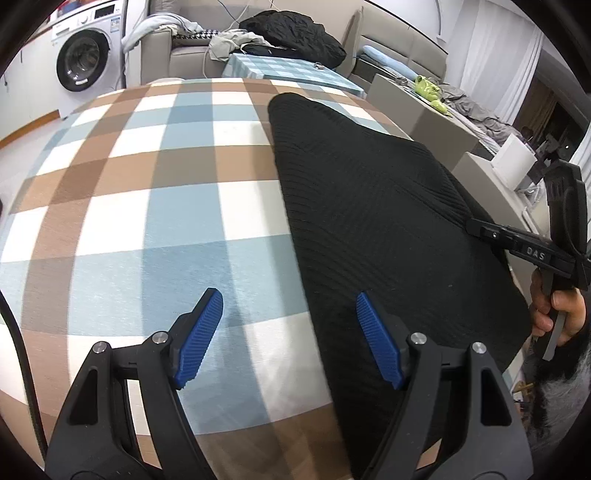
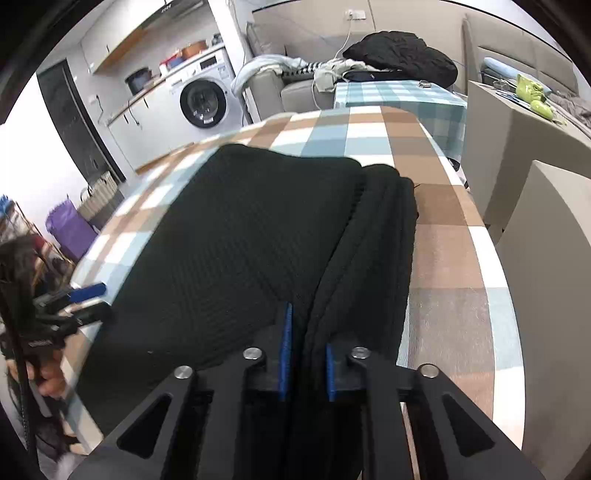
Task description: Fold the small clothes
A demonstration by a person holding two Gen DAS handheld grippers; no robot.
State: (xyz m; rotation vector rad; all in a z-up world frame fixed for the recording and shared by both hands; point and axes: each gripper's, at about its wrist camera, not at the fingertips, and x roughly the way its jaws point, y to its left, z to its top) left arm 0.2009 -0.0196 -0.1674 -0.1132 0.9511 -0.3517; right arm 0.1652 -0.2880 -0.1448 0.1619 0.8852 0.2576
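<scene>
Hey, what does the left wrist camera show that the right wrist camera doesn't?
Only the left wrist view shows the left hand-held gripper close up, open, its blue pads apart over the checked tablecloth. Only the right wrist view shows the right hand-held gripper shut on a fold of the black knit garment, plus a purple bin. Both show the garment, the tablecloth, the washing machine and the black jacket behind.

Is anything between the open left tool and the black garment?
Nothing visible. The left tool hangs open over the black knit garment's edge on the checked tablecloth; the right tool already grips its fold.
</scene>
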